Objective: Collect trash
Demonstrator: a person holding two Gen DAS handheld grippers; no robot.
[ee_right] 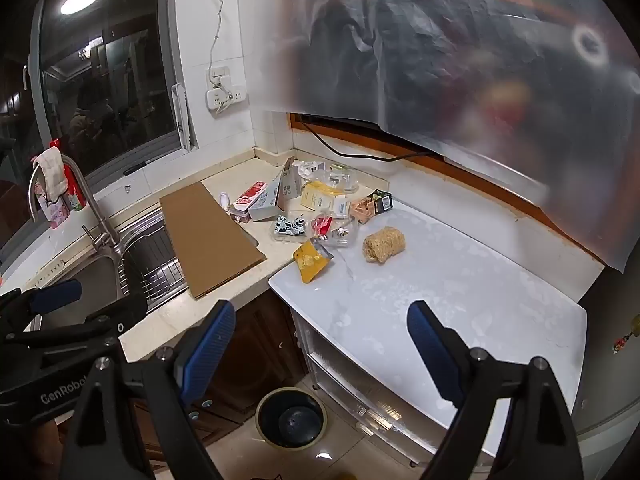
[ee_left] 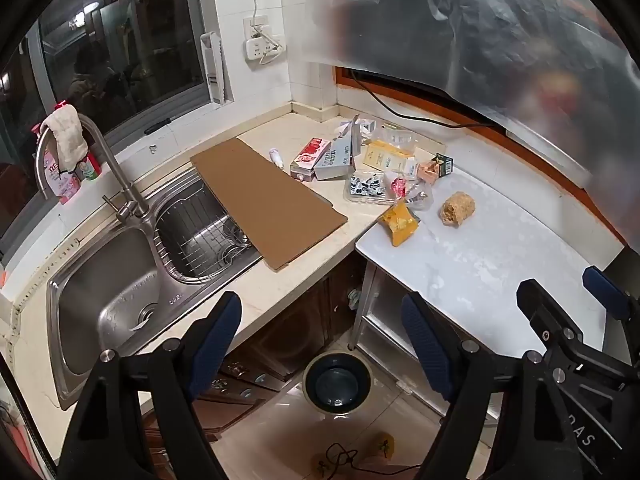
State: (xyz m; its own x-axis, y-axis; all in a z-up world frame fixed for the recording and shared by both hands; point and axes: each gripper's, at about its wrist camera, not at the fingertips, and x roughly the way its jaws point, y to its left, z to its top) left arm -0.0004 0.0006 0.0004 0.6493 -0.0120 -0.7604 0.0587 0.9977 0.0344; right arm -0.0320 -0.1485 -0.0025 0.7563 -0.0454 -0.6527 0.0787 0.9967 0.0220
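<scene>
A heap of trash lies in the counter corner: a yellow wrapper (ee_left: pixel 400 222) (ee_right: pixel 311 260), a tan noodle block (ee_left: pixel 457 208) (ee_right: pixel 383 245), a red-and-white carton (ee_left: pixel 310 155) (ee_right: pixel 250 196), a grey box (ee_left: pixel 336 158), a clear tray (ee_left: pixel 366 189) (ee_right: pixel 290 229) and several small packets. A flat cardboard sheet (ee_left: pixel 266 200) (ee_right: pixel 208 236) lies half over the sink. A round bin (ee_left: pixel 337 383) (ee_right: pixel 291 418) stands on the floor below. My left gripper (ee_left: pixel 320 344) and right gripper (ee_right: pixel 320 352) are both open and empty, held well short of the trash, above the bin.
A double steel sink (ee_left: pixel 120 300) with a tap (ee_left: pixel 116 168) is at the left. A white worktop (ee_left: pixel 500 264) (ee_right: pixel 440 300) is at the right. A translucent plastic sheet (ee_left: pixel 480 20) (ee_right: pixel 460 40) hangs at the upper right. A cable runs along the back wall.
</scene>
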